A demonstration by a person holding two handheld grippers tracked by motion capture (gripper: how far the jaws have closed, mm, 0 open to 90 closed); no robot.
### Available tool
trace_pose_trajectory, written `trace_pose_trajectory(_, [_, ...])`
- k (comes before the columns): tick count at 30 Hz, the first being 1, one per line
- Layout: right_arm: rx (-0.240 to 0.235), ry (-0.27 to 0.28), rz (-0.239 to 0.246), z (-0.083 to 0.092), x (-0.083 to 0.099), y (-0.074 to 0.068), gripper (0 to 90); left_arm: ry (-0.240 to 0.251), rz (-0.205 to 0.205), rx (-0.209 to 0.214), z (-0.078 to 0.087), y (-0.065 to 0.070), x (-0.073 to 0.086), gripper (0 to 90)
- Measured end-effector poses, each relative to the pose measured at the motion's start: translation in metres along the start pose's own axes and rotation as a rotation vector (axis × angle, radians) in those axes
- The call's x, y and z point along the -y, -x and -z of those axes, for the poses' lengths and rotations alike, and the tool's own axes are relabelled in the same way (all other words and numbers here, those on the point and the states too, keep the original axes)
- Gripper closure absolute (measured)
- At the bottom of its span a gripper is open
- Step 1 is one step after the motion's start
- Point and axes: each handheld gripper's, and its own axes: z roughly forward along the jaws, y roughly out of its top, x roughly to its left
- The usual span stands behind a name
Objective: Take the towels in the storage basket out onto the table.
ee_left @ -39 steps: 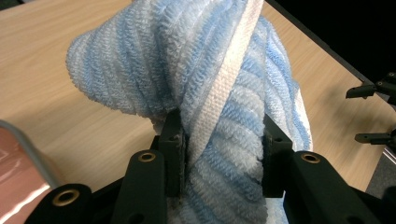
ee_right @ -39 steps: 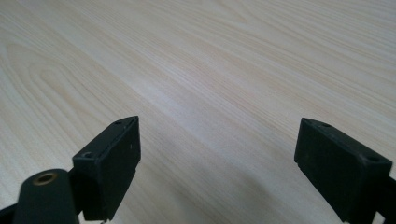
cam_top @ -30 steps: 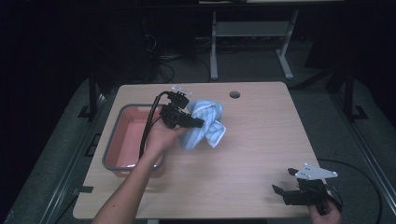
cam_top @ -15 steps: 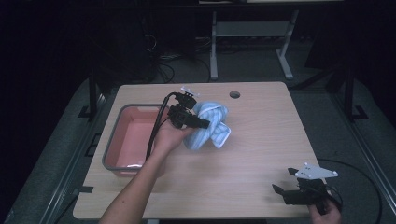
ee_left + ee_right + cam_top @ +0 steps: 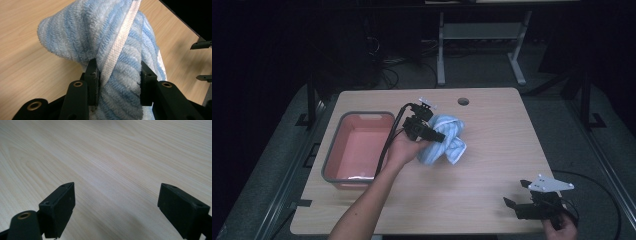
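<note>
One camera sits high up and looks down on the whole table (image 5: 492, 150). The left gripper view looks from very close at the towel (image 5: 117, 50). The right gripper view looks low across bare table wood.

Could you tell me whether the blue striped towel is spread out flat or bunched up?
Bunched up: the towel is a crumpled mound on the table, its folds pinched by the left gripper.

Blue-and-white striped towel (image 5: 447, 141), pink tub (image 5: 357, 145) with grey rim, pale wood-grain table (image 5: 492, 165)
</note>
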Motion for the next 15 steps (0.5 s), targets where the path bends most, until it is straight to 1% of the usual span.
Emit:
trace_pose_trajectory(5, [0.000, 0.003, -0.004, 0.000, 0.000, 0.000, 13.8, -0.002, 0.018, 0.003, -0.014, 0.002, 0.000, 60.7])
trace_pose_trajectory(7, [-0.001, 0.002, -0.005, 0.000, 0.000, 0.000, 13.8, -0.012, 0.019, 0.001, -0.018, 0.002, 0.000, 60.7])
trace_pose_trajectory(9, [-0.001, 0.003, -0.006, 0.000, 0.000, 0.000, 13.8, -0.007, 0.031, 0.002, -0.025, 0.004, 0.000, 60.7])
trace_pose_trajectory(10, [-0.001, 0.002, -0.005, 0.000, 0.000, 0.000, 13.9, -0.017, 0.024, 0.005, -0.028, 0.003, 0.000, 60.7])
trace_pose_trajectory(14, [0.001, 0.004, -0.006, 0.000, 0.000, -0.001, 13.9, -0.042, 0.024, 0.002, -0.039, 0.003, 0.001, 60.7])
trace_pose_trajectory(15, [0.000, 0.006, -0.002, 0.000, 0.000, -0.001, 13.8, -0.036, 0.034, 0.002, -0.042, 0.004, 0.001, 60.7])
